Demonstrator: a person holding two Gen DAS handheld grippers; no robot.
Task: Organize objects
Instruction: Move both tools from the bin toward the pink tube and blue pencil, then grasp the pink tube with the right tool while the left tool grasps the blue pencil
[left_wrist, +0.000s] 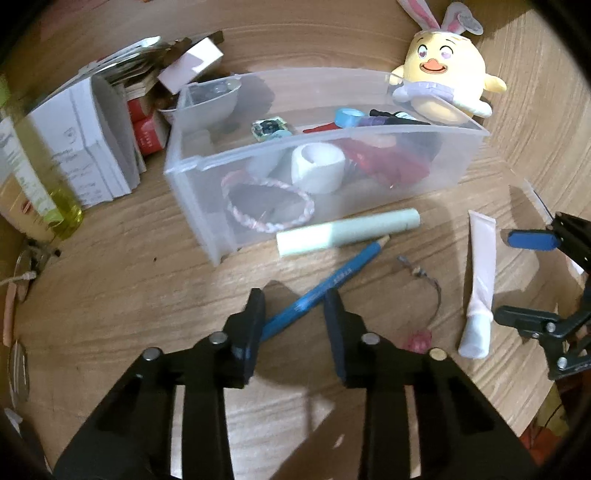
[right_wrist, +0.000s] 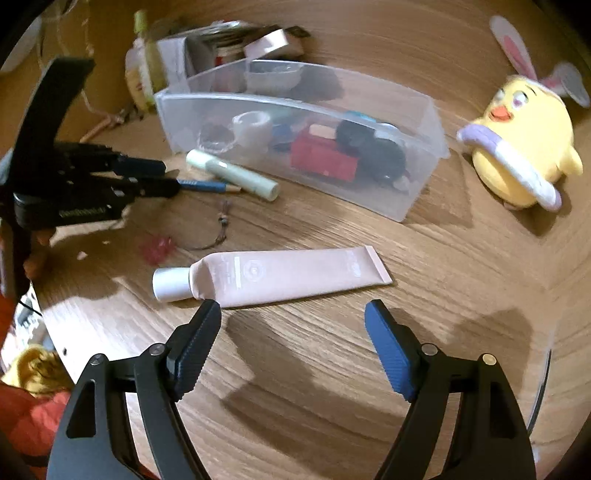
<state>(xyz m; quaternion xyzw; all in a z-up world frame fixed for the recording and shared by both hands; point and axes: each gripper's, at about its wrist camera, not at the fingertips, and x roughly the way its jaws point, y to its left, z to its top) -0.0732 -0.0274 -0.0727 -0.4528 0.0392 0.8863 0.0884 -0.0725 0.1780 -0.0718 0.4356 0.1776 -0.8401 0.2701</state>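
The table (left_wrist: 110, 295) is viewed closely from above by both wrist cameras, angled forward along the fingers. The bin (left_wrist: 207, 206), tube (right_wrist: 288, 275) and pencil (left_wrist: 325, 288) are shared.

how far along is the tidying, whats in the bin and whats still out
Partly done. The clear plastic bin already holds a white tape roll, a pink braided bracelet and other small items. Nothing is gripped: the left gripper sits open around the blue pencil, and the right gripper is open in front of the pink tube. The pale green stick and keychain are still on the table.
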